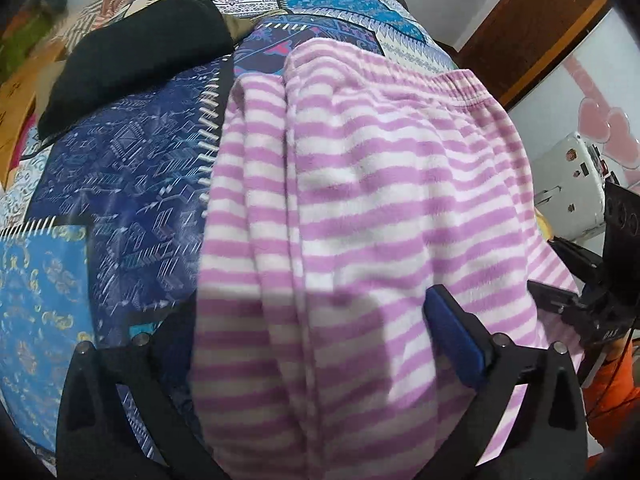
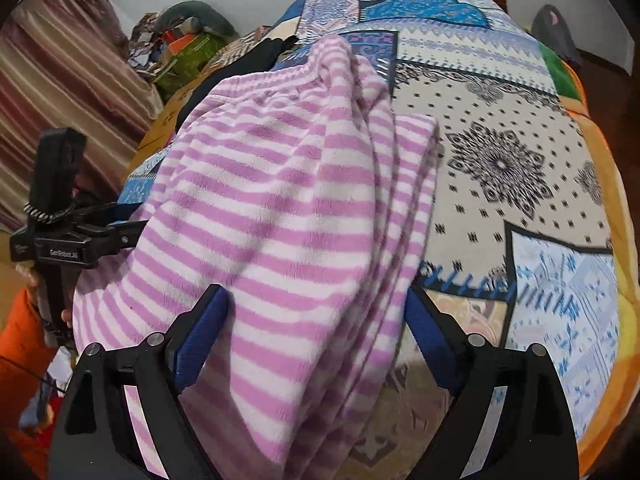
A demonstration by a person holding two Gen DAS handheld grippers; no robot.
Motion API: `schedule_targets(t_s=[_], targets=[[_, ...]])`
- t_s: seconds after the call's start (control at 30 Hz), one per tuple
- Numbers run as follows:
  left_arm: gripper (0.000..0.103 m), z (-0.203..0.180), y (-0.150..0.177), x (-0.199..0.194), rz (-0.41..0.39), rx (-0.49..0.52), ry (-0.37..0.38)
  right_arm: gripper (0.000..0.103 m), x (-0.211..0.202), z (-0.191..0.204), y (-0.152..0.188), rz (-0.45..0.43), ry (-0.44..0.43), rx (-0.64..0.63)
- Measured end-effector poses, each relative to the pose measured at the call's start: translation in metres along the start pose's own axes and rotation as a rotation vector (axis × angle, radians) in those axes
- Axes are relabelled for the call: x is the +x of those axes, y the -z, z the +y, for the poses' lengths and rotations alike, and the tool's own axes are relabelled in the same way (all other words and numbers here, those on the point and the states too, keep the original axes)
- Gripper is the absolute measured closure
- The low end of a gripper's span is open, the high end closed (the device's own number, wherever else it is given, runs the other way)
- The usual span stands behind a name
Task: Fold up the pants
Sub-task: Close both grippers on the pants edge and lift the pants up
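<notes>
- We are viewing the pink-and-white striped pants (image 1: 360, 208), which are lying folded lengthwise on a patchwork bedspread (image 1: 120, 184); the elastic waistband (image 1: 452, 84) is sitting at the far end and the stacked leg layers are running back toward both cameras.
- We are holding the left gripper (image 1: 304, 344) with its jaws spread wide around the near end of the pants; the blue-padded finger (image 1: 456, 340) is resting on the fabric, while the opposite finger is hidden behind the cloth, so we cannot tell whether it is touching.
- We are holding the right gripper (image 2: 316, 344) likewise spread, with its two blue pads (image 2: 200, 340) flanking the layered edge of the pants and not pinching it.
- In the right wrist view, the left gripper's body (image 2: 60, 240) is showing just beside the pants' near left edge.
- No container is appearing in either view; a folded black garment (image 1: 132, 56) is lying on the bedspread, apart from the pants, toward the far left.
- Open bedspread is lying to the right of the pants in the right wrist view, running out to an orange border (image 2: 600, 152) at the bed's edge.
- Striped curtains (image 2: 60, 92) are hanging beyond the bed's left side.
</notes>
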State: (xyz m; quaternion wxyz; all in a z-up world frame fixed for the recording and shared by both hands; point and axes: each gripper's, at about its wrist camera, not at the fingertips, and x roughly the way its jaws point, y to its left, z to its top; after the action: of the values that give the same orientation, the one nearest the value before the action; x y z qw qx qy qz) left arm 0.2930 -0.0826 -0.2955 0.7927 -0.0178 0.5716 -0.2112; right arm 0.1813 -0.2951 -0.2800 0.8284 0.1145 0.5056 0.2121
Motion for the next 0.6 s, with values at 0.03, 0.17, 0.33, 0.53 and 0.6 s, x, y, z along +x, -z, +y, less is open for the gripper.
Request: schedule_targets(t_s=[0.03,0.17,0.33,0.53,0.6], targets=[[0.0,-0.003,-0.002,0.001,0.001,0.012,0.001,0.012,0.002,0.001,-0.001,0.002,-0.004,-0.009],[0.005,-0.015,-0.011,0.005,0.012,0.046,0.017,0.012,0.006,0.0,-0.009,0.004,-0.028,-0.015],[0.038,-0.03,-0.026,0.006,0.054,0.11,0.09,0.026,0.008,0.003,-0.02,-0.005,-0.055,-0.044],[0.065,-0.05,-0.036,-0.002,0.005,0.184,0.012,0.066,0.003,0.013,-0.031,-0.026,-0.055,-0.094],[0.067,-0.051,-0.034,-0.011,-0.022,0.203,-0.004,0.071,-0.002,0.017,-0.035,-0.044,-0.032,-0.123]])
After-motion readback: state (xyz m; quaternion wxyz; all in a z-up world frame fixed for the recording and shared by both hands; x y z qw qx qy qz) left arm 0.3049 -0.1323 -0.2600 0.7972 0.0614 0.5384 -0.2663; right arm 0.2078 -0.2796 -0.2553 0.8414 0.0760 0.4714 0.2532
